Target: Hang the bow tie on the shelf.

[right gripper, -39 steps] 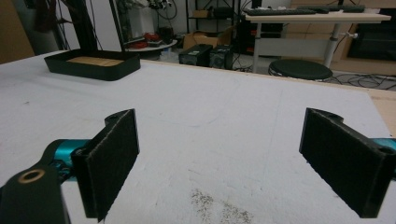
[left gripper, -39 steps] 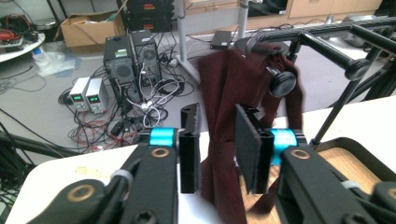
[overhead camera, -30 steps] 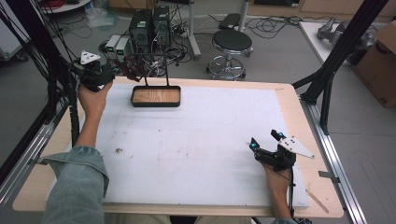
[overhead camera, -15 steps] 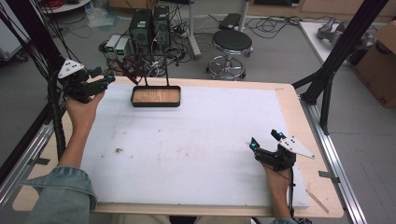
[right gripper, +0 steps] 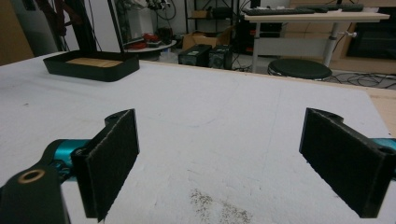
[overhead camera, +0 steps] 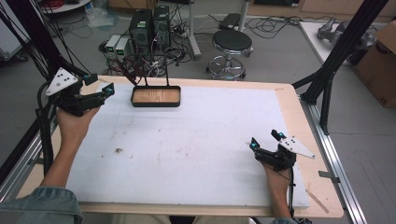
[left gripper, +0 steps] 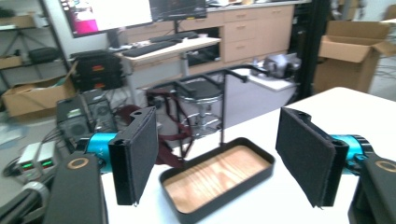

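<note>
Left tongs [overhead camera: 99, 85] hover beside the tray [overhead camera: 156, 103]; right tongs [overhead camera: 266, 140] rest on the white mat [overhead camera: 187, 140].

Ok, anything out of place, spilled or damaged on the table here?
Nothing serious. The white mat carries small dark crumb-like specks at its left and a fainter smear near the middle. The tray sits square at the far edge. Both hand-held grippers are open and empty.

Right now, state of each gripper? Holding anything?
Left gripper: open, holding nothing, aimed at the black tray with the wooden bottom.
Right gripper: open, empty, over the white table cover.
</note>
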